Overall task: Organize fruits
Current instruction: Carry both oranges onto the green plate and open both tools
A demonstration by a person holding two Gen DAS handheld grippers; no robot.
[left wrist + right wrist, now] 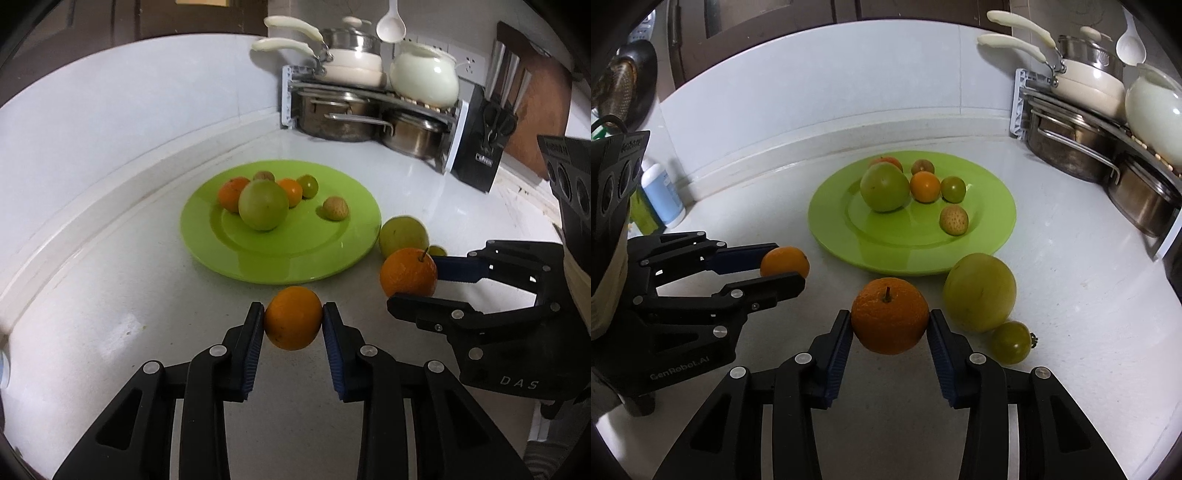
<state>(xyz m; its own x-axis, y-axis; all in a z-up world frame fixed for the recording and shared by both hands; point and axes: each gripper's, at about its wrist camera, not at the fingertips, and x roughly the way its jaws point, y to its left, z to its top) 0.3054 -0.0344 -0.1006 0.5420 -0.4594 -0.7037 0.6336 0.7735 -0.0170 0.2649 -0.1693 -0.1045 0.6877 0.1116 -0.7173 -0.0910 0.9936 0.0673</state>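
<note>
A small orange (293,318) sits pinched between the blue pads of the left gripper (293,320), near the front rim of the green plate (207,236). Beside it, the right gripper (890,322) is clenched on a larger stemmed orange (890,320). A big green fruit (979,291) and a small green one (1011,342) lie on the white counter (1071,295) just right of that orange.

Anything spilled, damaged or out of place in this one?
Nothing spilled or damaged. Two green fruits, a large one and a small one, sit off the green plate. Each gripper, left and right, grips an orange.
</note>
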